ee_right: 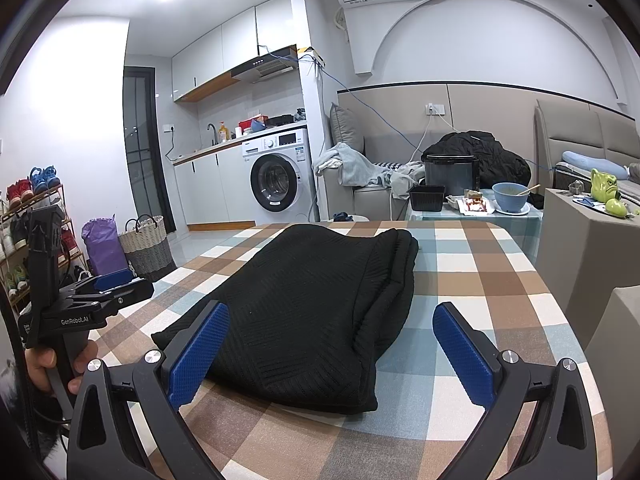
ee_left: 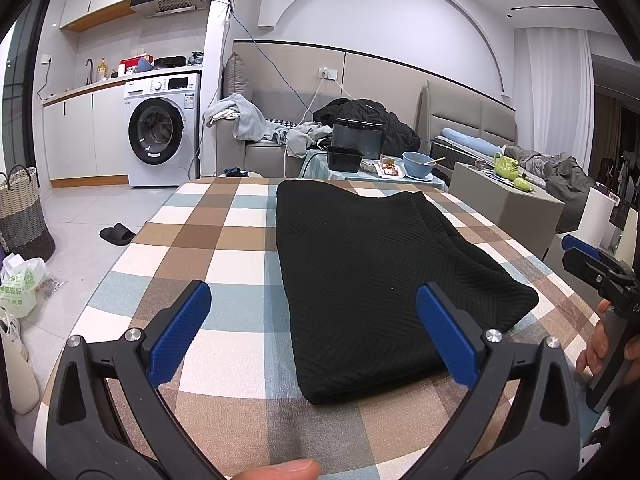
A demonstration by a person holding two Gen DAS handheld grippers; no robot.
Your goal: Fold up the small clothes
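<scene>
Left gripper [ee_left: 312, 336]: closest to the lens, blue pads spread wide with nothing between them; its right pad sits over the near edge of the garment, whether touching I cannot tell. A thumb tip shows at 6 o'clock in the left wrist view.
Right gripper [ee_right: 330, 350]: jaws likewise gaping, empty, straddling the near end of the garment.
Black garment [ee_left: 380, 272]: folded into a long flat bundle with a ribbed, chevron-like knit, lying on the table and running from near the grippers toward 12 o'clock; in the right wrist view [ee_right: 320, 304] a thicker doubled fold runs along its right side.
Checked tablecloth [ee_left: 208, 240]: brown, cream and pale blue squares under the garment, covering the table.
Other hand-held tool: in the left wrist view the right gripper's body shows at 3 o'clock, gripped by a hand [ee_left: 600, 344]; in the right wrist view the left one shows at 9 o'clock.
Side table, 12 to 1 o'clock beyond the cloth: blue bowl [ee_right: 510, 197] with a utensil in it, black tray [ee_right: 426, 198], dark box behind.
Sofa: black coat [ee_right: 480, 156] and pale clothes heaped on it.
Washing machine [ee_left: 162, 128]: at 11 o'clock under the counter.
Woven basket [ee_right: 146, 246]: on the floor at 10 o'clock, purple bag just beside it.
Black slipper [ee_left: 117, 234]: on the floor left of the table.
</scene>
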